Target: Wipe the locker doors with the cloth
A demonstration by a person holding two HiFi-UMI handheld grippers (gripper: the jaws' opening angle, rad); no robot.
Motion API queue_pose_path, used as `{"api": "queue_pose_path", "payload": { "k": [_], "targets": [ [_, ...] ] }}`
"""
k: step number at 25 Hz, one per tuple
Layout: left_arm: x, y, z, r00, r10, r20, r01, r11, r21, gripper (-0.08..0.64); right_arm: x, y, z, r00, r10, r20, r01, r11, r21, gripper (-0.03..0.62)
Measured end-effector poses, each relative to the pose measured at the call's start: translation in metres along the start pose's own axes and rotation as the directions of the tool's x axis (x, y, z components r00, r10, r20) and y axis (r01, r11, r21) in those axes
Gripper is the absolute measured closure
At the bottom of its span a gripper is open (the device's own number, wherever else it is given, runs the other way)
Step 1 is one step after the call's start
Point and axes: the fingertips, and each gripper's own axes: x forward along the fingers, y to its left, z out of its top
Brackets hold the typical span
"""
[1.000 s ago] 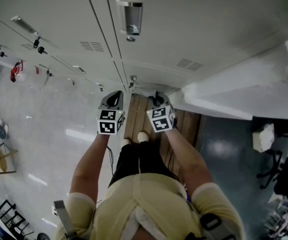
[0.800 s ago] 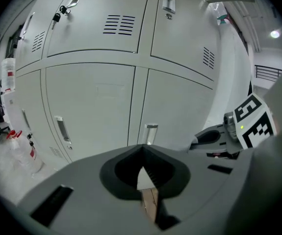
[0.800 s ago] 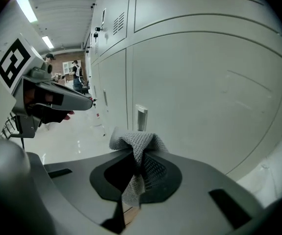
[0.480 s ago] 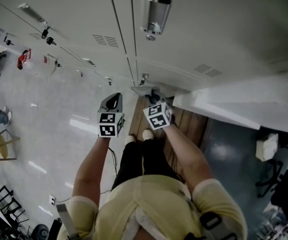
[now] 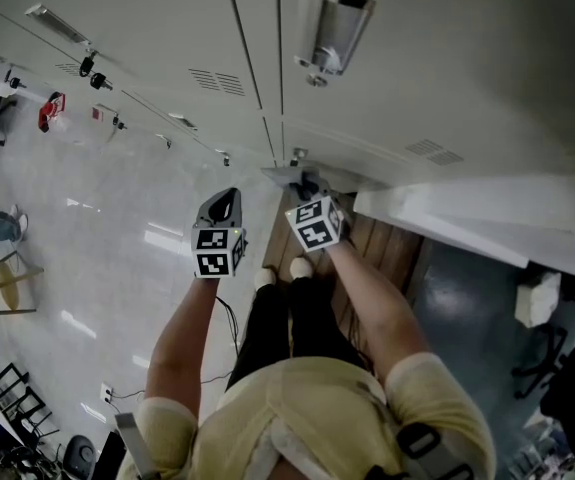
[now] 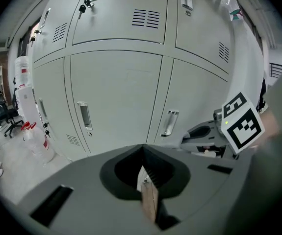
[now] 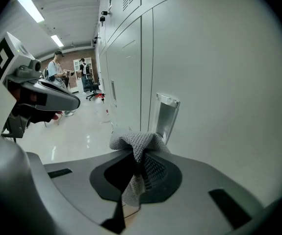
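Head view: left gripper [image 5: 222, 206] and right gripper [image 5: 307, 182] low in front of grey locker doors [image 5: 417, 68]; glossy pale floor [image 5: 87, 268] at left.
Left gripper view: jaws clenched, nothing between.
Right gripper view: jaws clamped on grey knit cloth [image 7: 140, 143], near a door handle [image 7: 165, 114].

- Grey waffle-knit cloth [image 7: 140, 148], fine mesh weave.
- Plain pale grey-white metal locker doors [image 5: 447, 58]; silver handle [image 5: 332, 23].
- Right marker cube [image 5: 316, 225] and left marker cube [image 5: 216, 252]: black-and-white squares.
- Glossy whitish floor [image 5: 97, 258] at left; brown wooden slatted platform [image 5: 382, 248] at right.
- Pale yellow shirt [image 5: 297, 408].
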Motion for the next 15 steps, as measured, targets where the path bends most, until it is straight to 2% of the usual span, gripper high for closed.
{"api": "queue_pose_path", "payload": {
  "k": [7,15],
  "targets": [
    [0.005,0.000,0.002,1.000,-0.005,-0.010,0.005,1.000,-0.006,0.558,0.019,-0.004,0.001,1.000,0.011,-0.021,-0.012,0.998,-0.054,0.578],
    [0.006,0.002,0.004,1.000,-0.012,-0.019,0.012,1.000,0.012,0.558,0.019,-0.021,-0.011,0.997,-0.033,-0.070,0.030,0.998,-0.047,0.578]
  ]
}}
